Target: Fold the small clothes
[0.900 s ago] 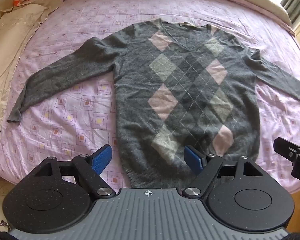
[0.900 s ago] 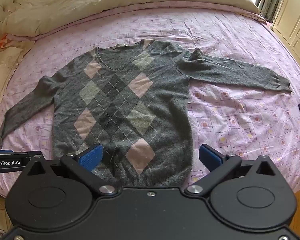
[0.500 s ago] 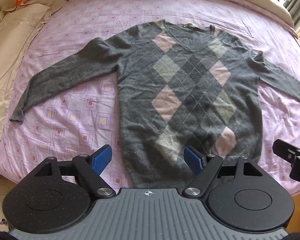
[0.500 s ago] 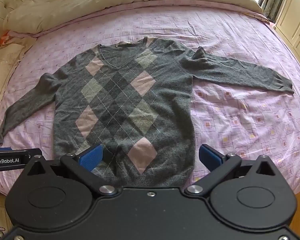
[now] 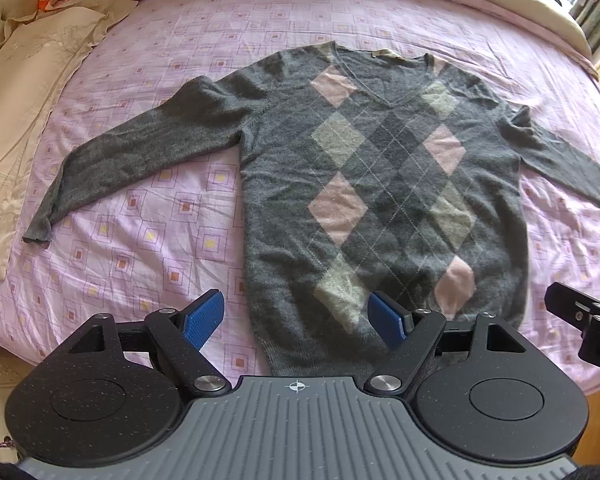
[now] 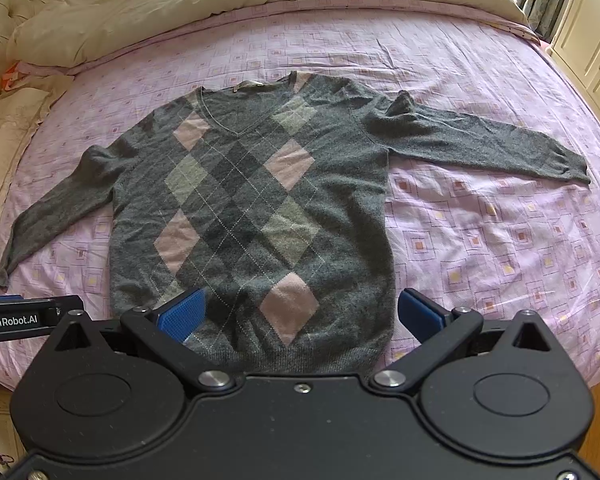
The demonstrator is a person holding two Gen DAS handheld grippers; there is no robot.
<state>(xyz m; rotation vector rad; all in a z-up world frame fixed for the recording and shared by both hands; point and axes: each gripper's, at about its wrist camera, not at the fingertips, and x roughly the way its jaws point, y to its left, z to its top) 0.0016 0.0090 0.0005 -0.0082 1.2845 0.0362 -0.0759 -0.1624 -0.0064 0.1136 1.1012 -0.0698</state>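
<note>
a grey argyle v-neck sweater (image 5: 384,184) is lying face up and spread flat on the bed's pink patterned sheet (image 5: 148,216), both sleeves splayed outward, nothing folded yet. its long axis is running straight away from the person: hem nearest, neckline farthest.

the left gripper (image 5: 298,316) is hovering with its jaws spread wide and holding nothing. its blue pads (image 5: 202,316) are straddling the hem's left corner, one pad over bare sheet, the other over the knit. the right gripper (image 6: 302,314) is likewise gaping and empty above the hem's right part, its right pad showing just past the body's right edge. whether either pad is touching the cloth is not clear from these views.

the relation that matters is sideways. the left sleeve (image 5: 140,152) is angling out and down toward the left, its cuff lying well off to the left of the left gripper, while the right sleeve (image 6: 480,148) is stretching almost level out to the right, its cuff well apart from the right gripper. each sleeve is lying on its own gripper's side, so a first fold probably calls for each tool taking its own sleeve or hem corner and carrying it inward across the argyle panel.

a cream duvet (image 6: 180,4) is lying bunched beyond the neckline, clear of the sweater.
</note>
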